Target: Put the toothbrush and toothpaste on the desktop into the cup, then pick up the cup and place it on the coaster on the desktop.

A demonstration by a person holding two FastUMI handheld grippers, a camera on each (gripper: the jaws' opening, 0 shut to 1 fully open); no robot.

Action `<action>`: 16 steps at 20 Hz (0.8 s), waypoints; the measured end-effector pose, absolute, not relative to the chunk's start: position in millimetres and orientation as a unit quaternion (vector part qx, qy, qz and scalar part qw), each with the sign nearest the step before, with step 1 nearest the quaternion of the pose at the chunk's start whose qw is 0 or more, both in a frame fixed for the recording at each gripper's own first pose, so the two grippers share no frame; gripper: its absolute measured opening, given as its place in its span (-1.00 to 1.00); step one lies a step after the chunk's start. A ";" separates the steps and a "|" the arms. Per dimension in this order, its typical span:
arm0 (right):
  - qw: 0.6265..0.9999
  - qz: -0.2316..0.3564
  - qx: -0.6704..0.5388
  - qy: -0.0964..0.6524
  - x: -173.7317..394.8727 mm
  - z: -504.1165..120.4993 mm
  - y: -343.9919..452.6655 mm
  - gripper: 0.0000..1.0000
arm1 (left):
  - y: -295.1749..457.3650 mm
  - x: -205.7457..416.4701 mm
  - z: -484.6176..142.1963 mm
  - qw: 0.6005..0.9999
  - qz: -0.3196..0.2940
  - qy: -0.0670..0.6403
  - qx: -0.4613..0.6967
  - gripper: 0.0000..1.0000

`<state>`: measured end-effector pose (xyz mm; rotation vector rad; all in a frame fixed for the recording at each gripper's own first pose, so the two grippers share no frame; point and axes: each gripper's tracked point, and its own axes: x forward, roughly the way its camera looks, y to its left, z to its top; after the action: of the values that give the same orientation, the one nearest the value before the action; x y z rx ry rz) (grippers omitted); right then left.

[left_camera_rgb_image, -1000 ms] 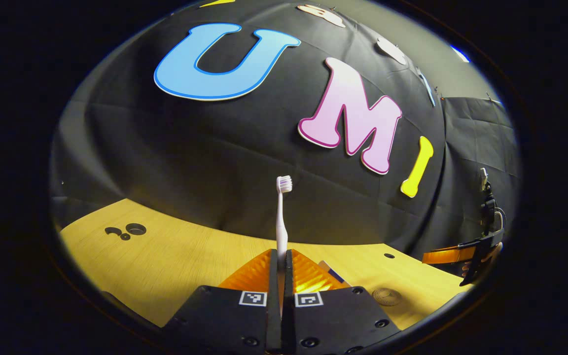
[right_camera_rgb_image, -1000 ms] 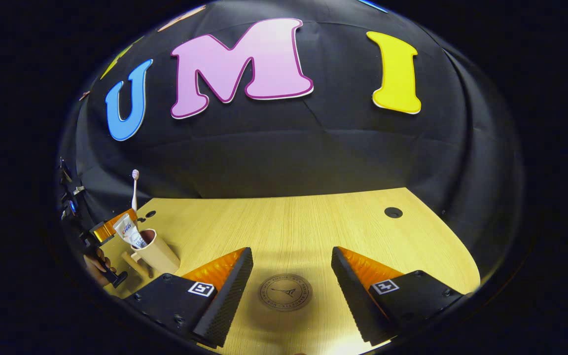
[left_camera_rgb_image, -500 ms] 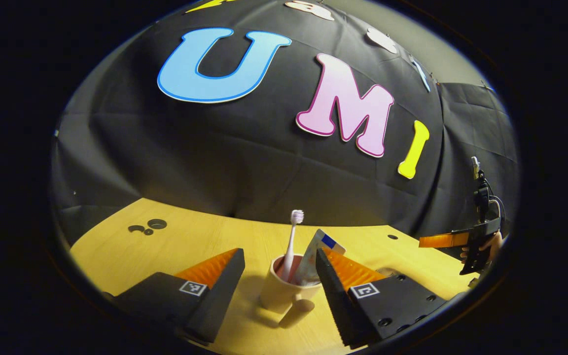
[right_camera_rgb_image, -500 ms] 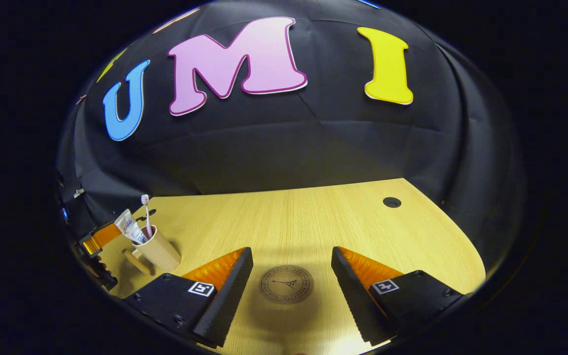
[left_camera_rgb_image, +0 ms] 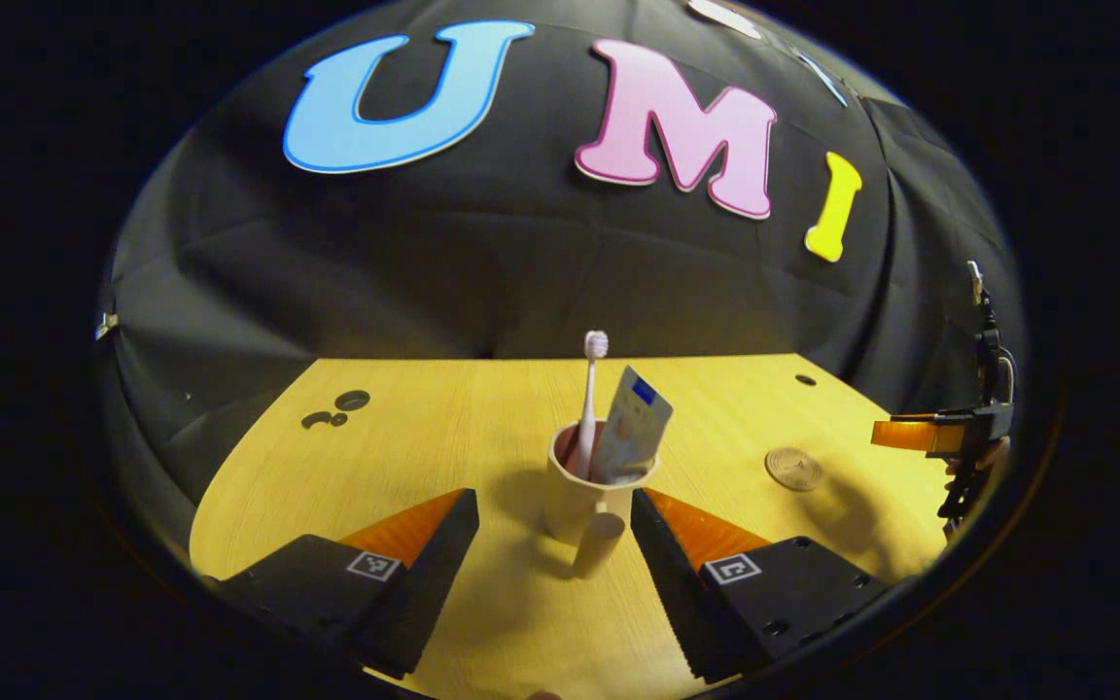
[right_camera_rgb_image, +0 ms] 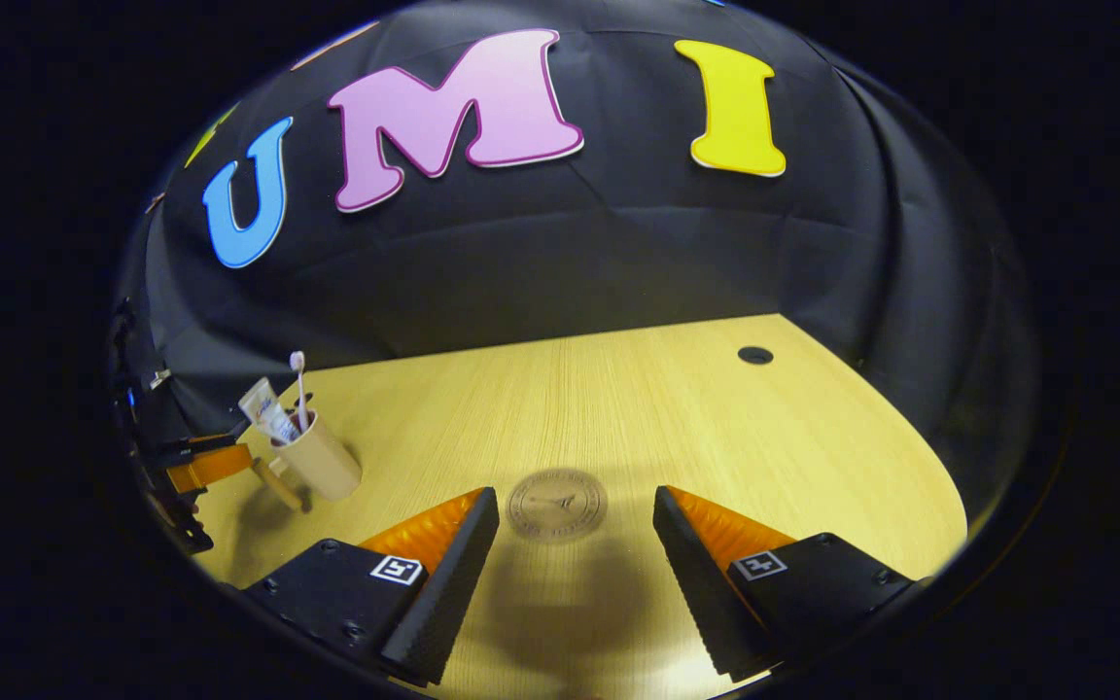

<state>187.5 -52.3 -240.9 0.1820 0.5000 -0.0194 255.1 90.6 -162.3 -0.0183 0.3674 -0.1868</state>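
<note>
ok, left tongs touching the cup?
Apart. Left gripper view: tongs open, bare desk showing between each finger and the cup.

Bare desktop (right_camera_rgb_image: pixel 677 408) all around the coaster (right_camera_rgb_image: pixel 556 504); cup (left_camera_rgb_image: pixel 587 491) with handle (left_camera_rgb_image: pixel 599 544) between spread fingers (left_camera_rgb_image: pixel 434 544).

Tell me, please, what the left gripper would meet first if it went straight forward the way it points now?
Probably the cup, its handle first. It stands on the desktop straight ahead of the open left gripper, holding the toothbrush and toothpaste.
</note>
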 end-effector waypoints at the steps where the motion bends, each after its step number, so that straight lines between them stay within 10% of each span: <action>1: 0.963 -0.009 0.094 0.253 179.4 -246.0 -52.1 0.96 | 84.4 254.3 -164.4 0.976 -0.098 0.196 -0.012 0.95; 16: 0.955 0.027 0.087 0.284 131.4 -259.5 -68.7 0.96 | 66.8 280.2 -222.0 0.908 -0.060 0.414 -0.025 0.95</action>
<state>131.4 -68.7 -259.5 0.1776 0.5760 0.0548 280.2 66.8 -222.0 -0.0524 0.8546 -0.1240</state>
